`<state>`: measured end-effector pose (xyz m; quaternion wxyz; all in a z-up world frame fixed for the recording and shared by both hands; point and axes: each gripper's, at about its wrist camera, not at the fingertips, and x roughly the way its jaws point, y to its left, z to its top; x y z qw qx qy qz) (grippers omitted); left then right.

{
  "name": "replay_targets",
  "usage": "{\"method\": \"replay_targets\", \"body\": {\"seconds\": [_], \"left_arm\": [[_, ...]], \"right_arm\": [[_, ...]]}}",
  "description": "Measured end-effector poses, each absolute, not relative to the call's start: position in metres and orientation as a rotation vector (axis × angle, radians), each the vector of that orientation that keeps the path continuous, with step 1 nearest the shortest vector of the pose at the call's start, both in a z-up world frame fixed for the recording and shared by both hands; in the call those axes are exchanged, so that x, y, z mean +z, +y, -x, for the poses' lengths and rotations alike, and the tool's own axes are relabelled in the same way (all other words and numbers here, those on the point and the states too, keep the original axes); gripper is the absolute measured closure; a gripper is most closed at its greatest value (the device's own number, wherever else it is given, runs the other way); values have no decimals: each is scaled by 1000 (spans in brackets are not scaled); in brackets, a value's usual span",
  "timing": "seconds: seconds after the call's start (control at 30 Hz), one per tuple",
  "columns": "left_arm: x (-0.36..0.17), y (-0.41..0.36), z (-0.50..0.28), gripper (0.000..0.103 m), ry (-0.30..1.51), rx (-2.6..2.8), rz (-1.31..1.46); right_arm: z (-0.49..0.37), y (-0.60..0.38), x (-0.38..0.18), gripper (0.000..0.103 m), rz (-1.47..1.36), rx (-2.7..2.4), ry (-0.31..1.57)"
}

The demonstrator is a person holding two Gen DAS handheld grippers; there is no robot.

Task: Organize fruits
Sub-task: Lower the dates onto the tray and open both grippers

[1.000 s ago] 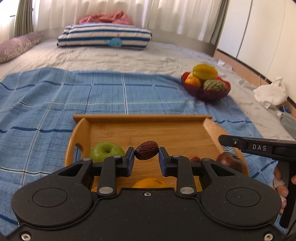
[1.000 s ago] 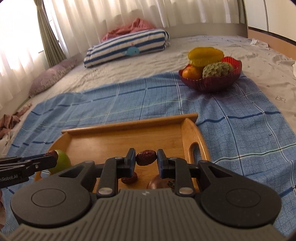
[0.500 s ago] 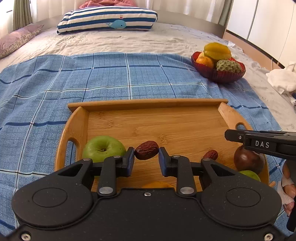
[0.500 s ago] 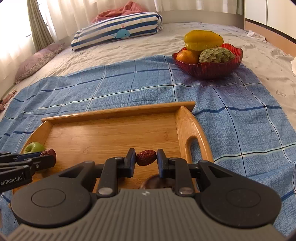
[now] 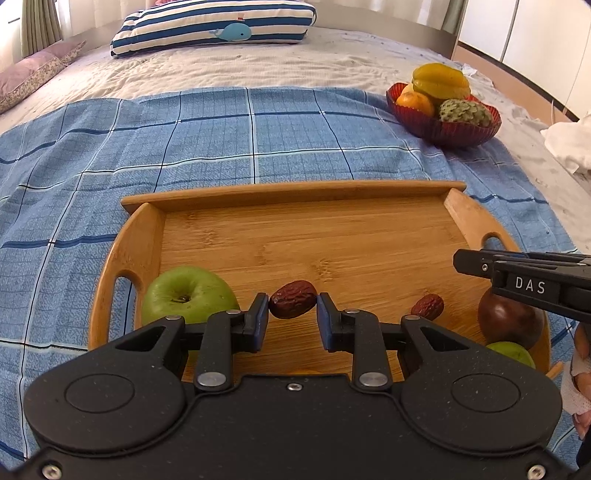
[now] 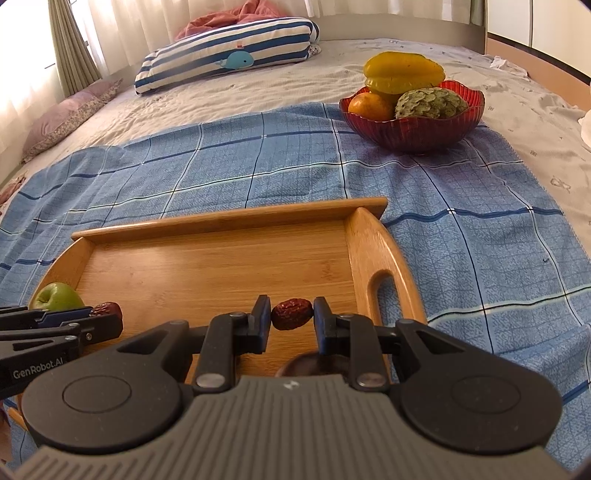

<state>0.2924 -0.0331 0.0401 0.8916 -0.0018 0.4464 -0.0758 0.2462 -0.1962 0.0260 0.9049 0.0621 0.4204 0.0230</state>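
A wooden tray (image 5: 332,229) lies on a blue checked cloth. My left gripper (image 5: 292,321) is shut on a red date (image 5: 293,304) above the tray's near part. My right gripper (image 6: 291,320) is shut on another red date (image 6: 291,313) above the tray's right side. On the tray lie a green apple (image 5: 188,293), a loose date (image 5: 428,306), a dark round fruit (image 5: 509,319) and a small green fruit (image 5: 511,352). A red bowl (image 6: 410,129) at the far right holds a starfruit (image 6: 402,74), an orange (image 6: 369,105) and a custard apple (image 6: 430,101).
A striped pillow (image 5: 218,26) lies at the head of the bed. A purple cushion (image 6: 66,118) is at the far left. A white cloth (image 5: 569,140) lies at the right edge of the bed.
Both grippers have moved forward and tilted down over the tray, each still holding its date. The tray and bowl look nearer and more fruit on the tray shows.
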Motion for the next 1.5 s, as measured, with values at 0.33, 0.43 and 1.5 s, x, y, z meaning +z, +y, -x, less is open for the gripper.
{"method": "replay_targets", "body": {"seconds": [0.33, 0.43, 1.5], "left_arm": [[35, -39, -296, 76, 939, -151, -24], [34, -40, -296, 76, 942, -153, -31], [47, -46, -282, 46, 894, -169, -61]], "right_arm": [[-250, -196, 20, 74, -138, 30, 893], [-251, -196, 19, 74, -141, 27, 897], [-236, -198, 30, 50, -185, 81, 844]]}}
